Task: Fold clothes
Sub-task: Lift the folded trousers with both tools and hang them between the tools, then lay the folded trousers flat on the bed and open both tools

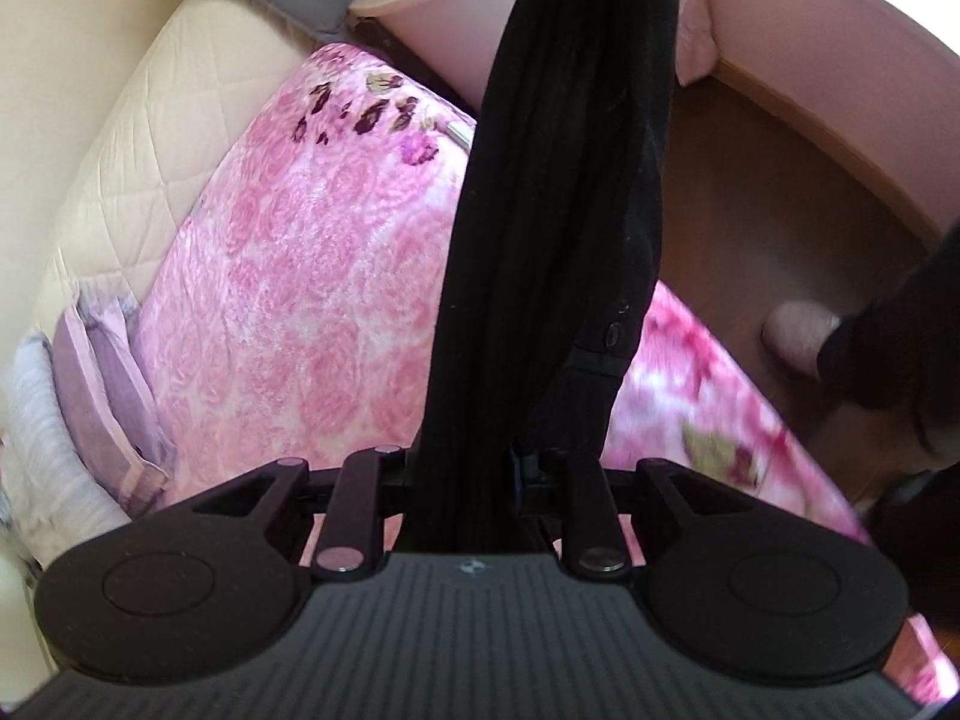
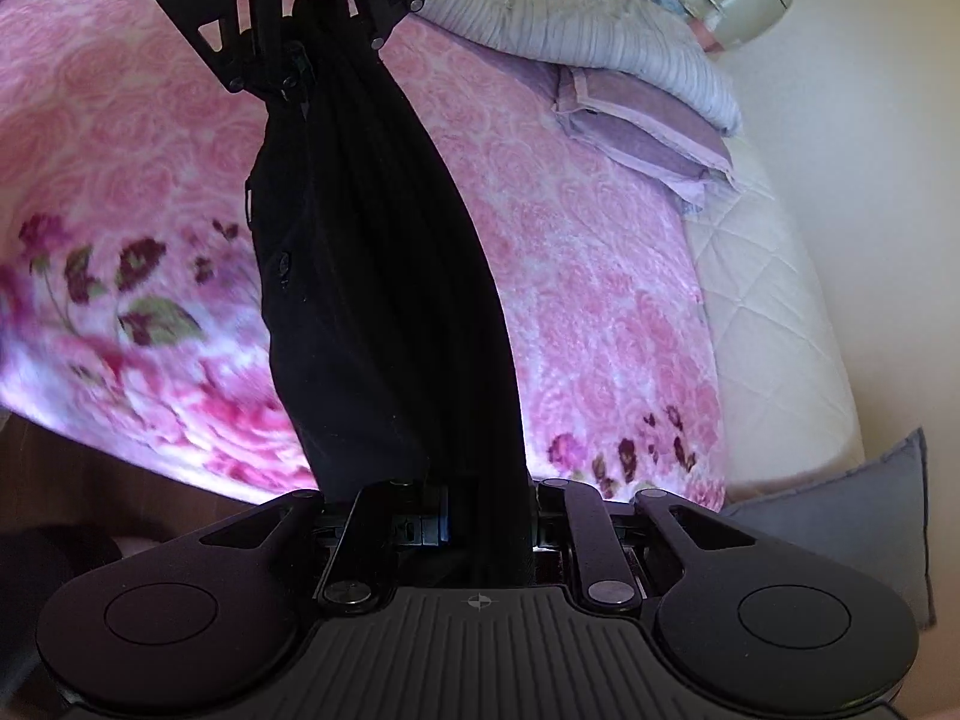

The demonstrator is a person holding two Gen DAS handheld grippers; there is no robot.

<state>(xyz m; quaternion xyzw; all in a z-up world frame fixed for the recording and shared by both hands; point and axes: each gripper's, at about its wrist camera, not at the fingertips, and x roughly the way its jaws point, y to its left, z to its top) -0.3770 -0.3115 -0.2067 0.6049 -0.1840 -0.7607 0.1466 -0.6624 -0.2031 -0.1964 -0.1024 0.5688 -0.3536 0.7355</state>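
Black garment (image 1: 558, 228): dark fabric with small black buttons along one edge, bunched lengthwise into narrow, creased band. Stretched taut in air between left gripper (image 1: 474, 468) and right gripper (image 2: 480, 510), each end clamped between closed fingers. Suspended above pink floral blanket (image 1: 312, 276), not touching it as far as visible. Garment type unclear; buttoned placket suggests shirt.
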